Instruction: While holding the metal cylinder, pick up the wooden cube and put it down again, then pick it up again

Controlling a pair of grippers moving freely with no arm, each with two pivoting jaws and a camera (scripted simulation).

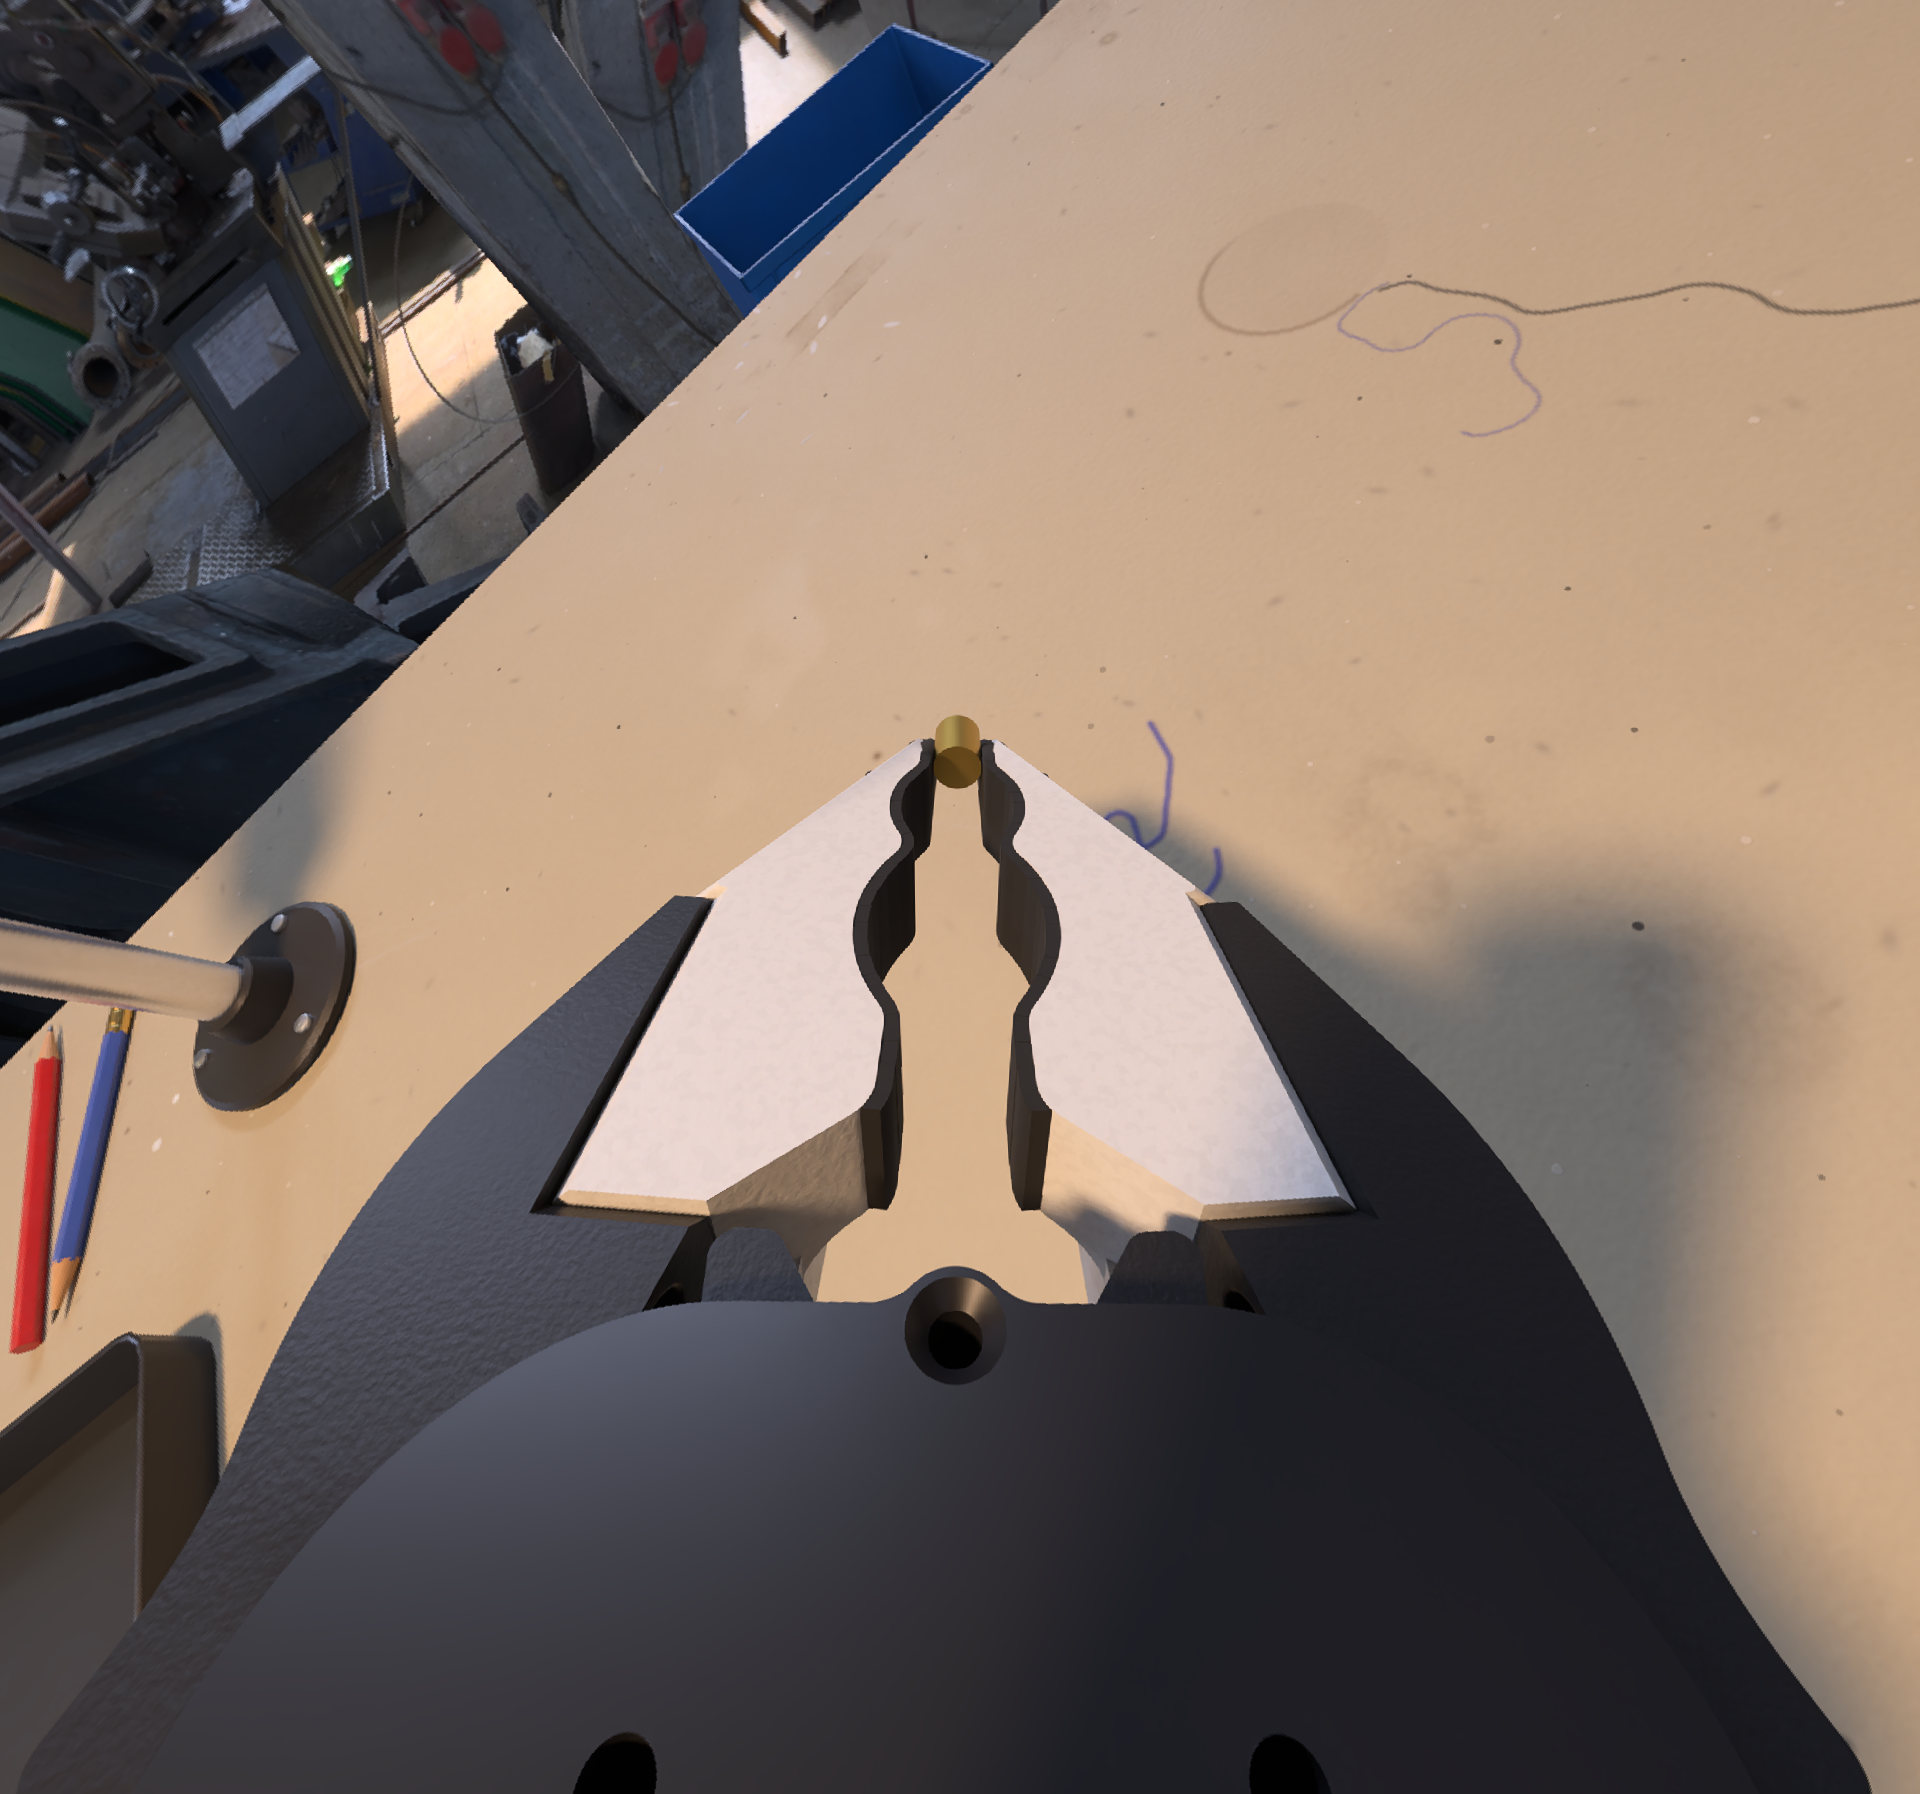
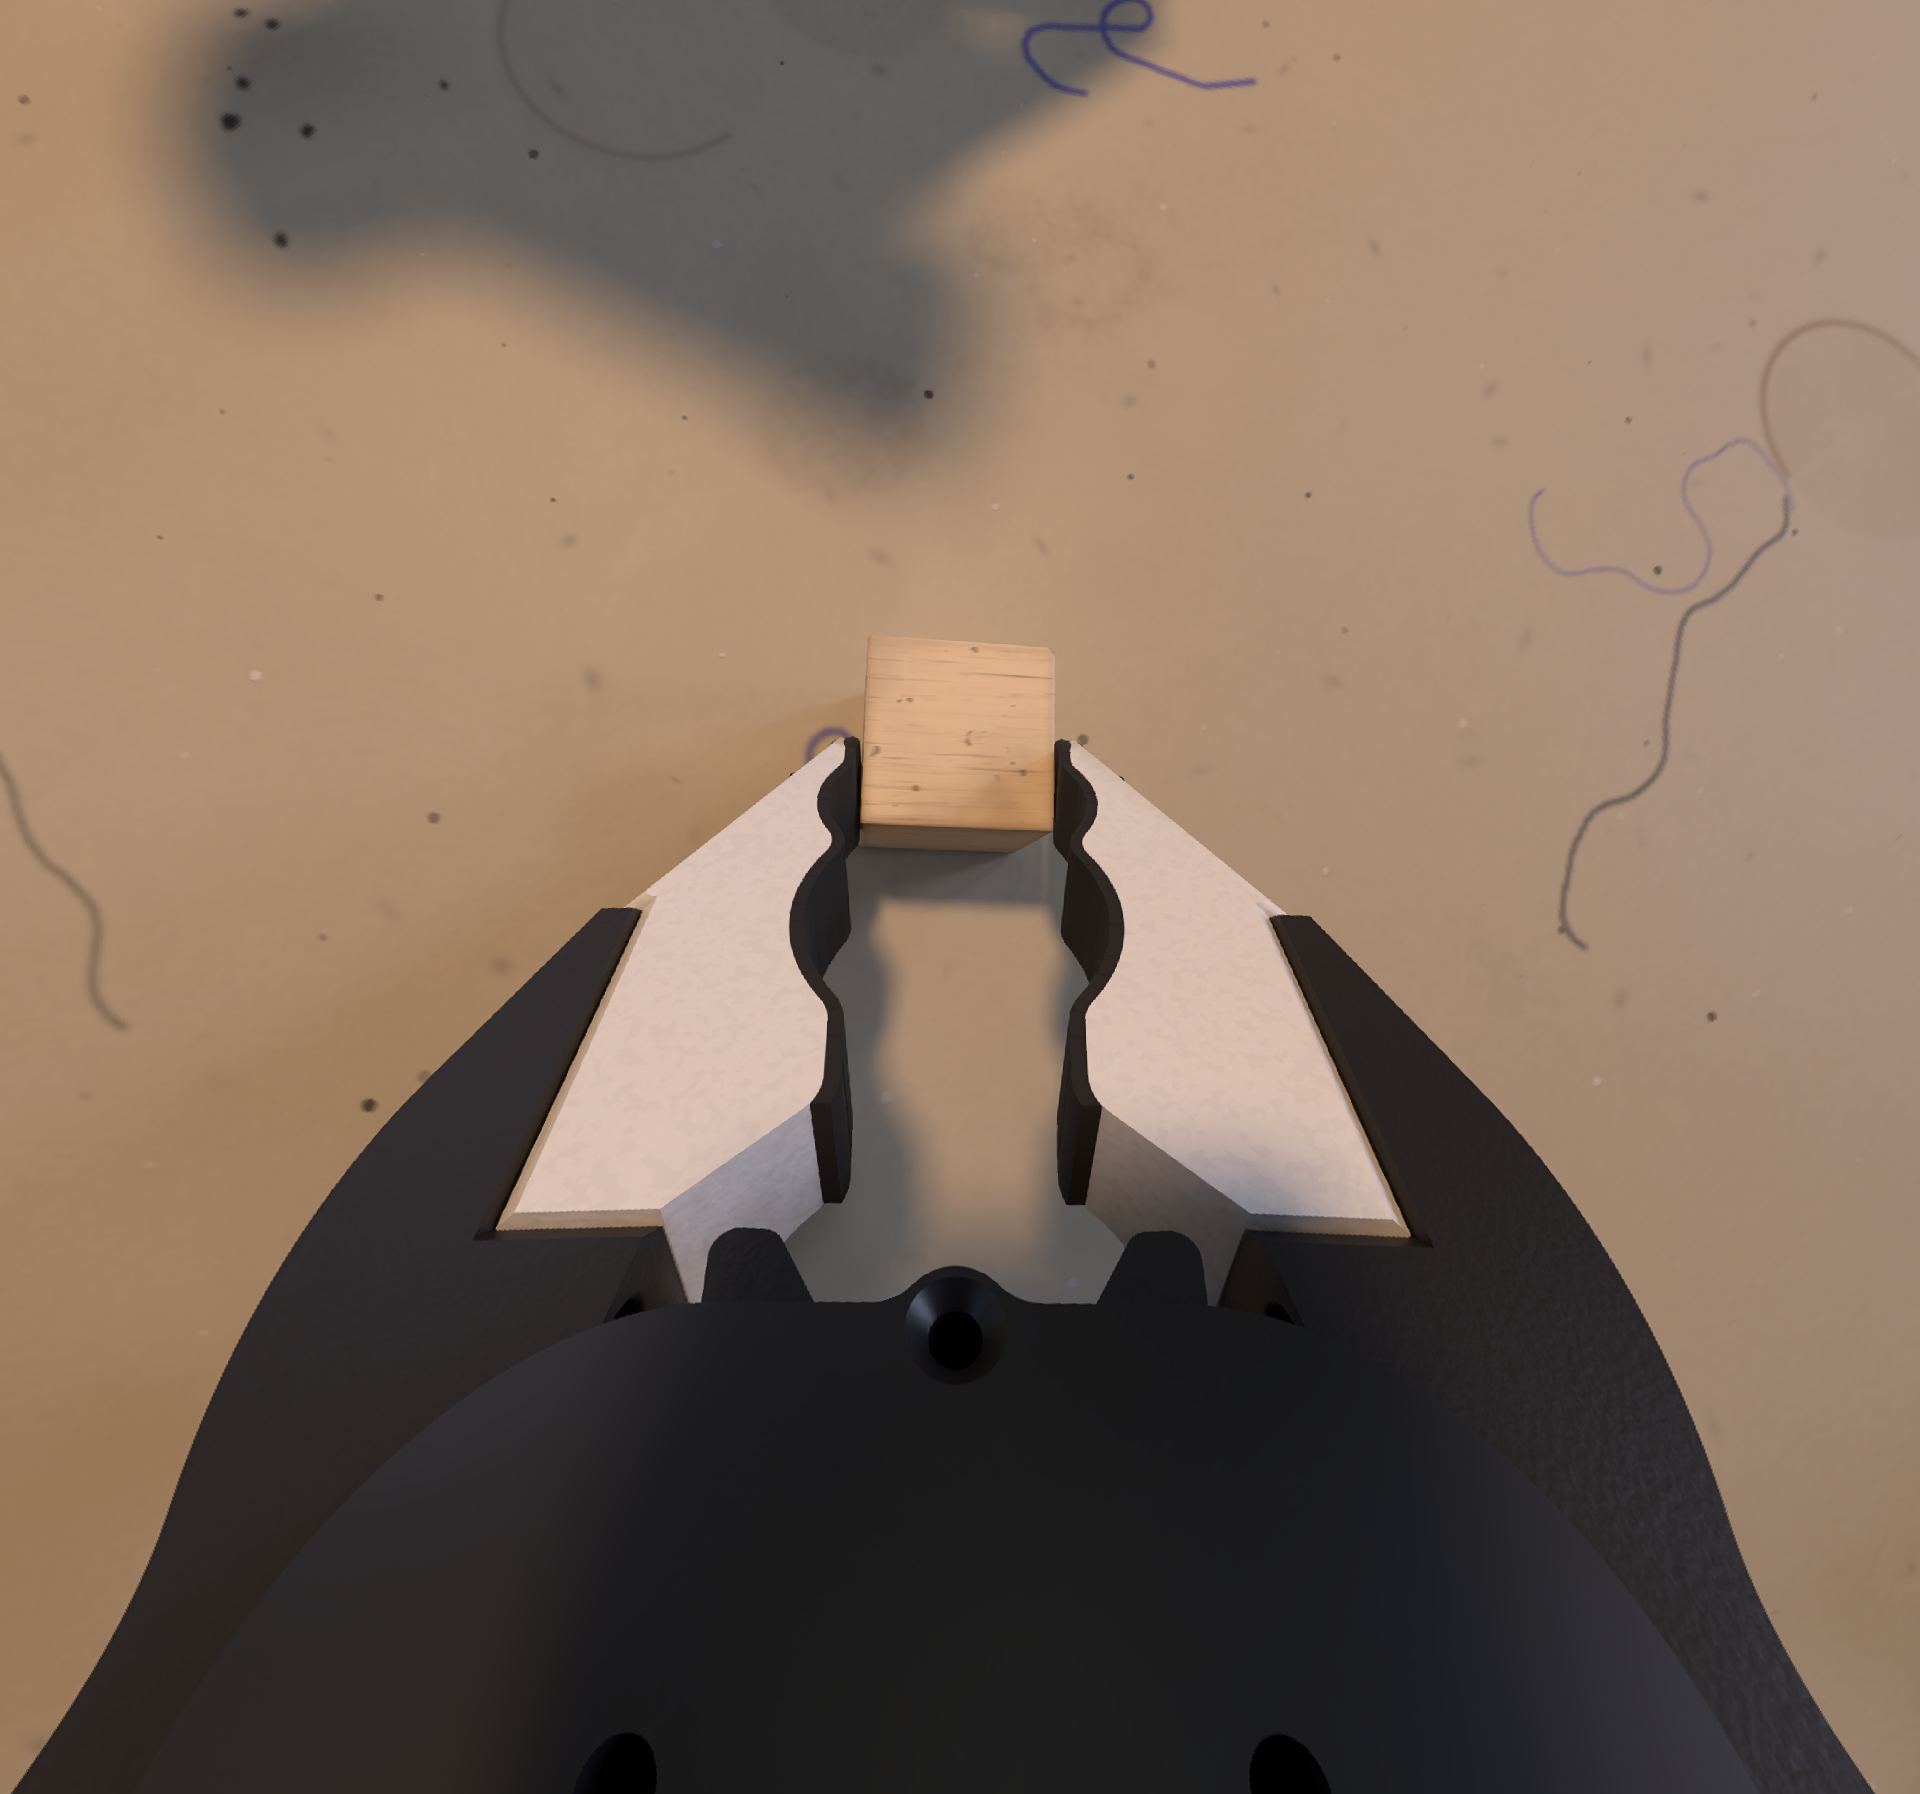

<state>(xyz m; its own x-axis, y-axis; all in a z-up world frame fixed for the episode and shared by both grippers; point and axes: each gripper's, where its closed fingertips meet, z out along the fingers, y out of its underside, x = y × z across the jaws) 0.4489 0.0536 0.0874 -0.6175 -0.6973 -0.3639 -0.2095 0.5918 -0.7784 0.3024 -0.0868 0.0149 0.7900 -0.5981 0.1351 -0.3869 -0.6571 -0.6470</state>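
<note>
In the left wrist view my left gripper (image 1: 957, 765) is shut on a small brass-coloured metal cylinder (image 1: 957, 753), pinched upright between the fingertips above the tan table (image 1: 1351, 601). In the right wrist view my right gripper (image 2: 956, 788) is shut on the pale wooden cube (image 2: 957, 738), its two fingertips pressed against the cube's left and right sides. The cube's shadow falls on the table (image 2: 416, 601) just behind it, between the fingers, so it seems slightly above the surface. Neither gripper shows in the other's view.
A blue bin (image 1: 831, 165) stands past the table's far left edge. A round metal flange with a rod (image 1: 272, 1001), a red pencil (image 1: 36, 1194), a blue pencil (image 1: 91, 1162) and a dark tray corner (image 1: 94, 1495) lie at the left. Scribbles mark the tabletop.
</note>
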